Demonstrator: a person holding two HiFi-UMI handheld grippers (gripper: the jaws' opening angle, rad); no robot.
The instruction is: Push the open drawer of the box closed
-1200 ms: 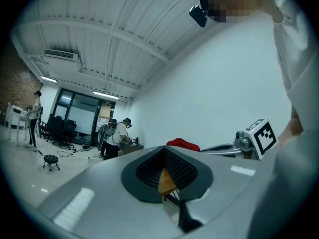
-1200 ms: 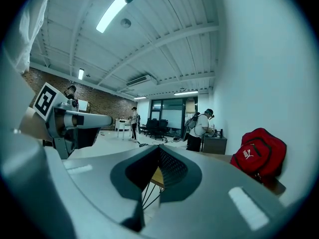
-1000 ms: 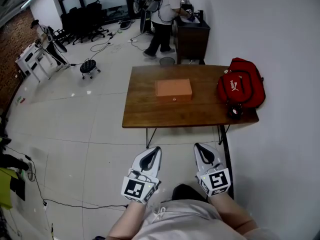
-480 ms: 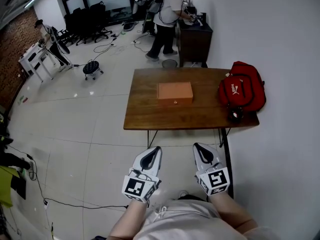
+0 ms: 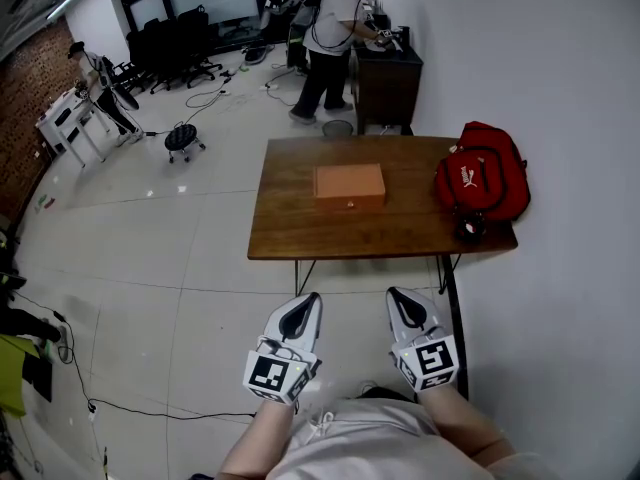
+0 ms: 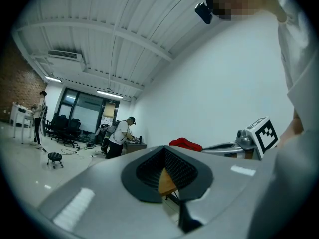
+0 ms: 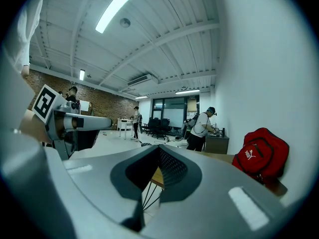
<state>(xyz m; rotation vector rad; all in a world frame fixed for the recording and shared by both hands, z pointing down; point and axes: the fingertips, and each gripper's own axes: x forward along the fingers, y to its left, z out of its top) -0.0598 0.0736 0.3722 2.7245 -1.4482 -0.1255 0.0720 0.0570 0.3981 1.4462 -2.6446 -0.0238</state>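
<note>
Holding both claws low before the body, over bare floor and well short of the table (image 5: 300, 230). Left gripper (image 5: 314, 297): jaws pressed together at the tips, pinching nothing, only a sliver of table edge seen through the hollow between the pads. Right gripper (image 5: 392, 291): likewise closed up and empty. Forearms cut off at the head view's bottom edge. Farther out, orange box (image 5: 349, 180) lying near the tabletop's middle, front face with its small knob toward the claws; drawer (image 5: 349, 203) possibly standing a little proud, too small to settle. Red backpack (image 5: 482, 176) at the table's right end. Beyond, a person (image 5: 330, 18) bent over a dark cabinet (image 5: 385, 78).
</note>
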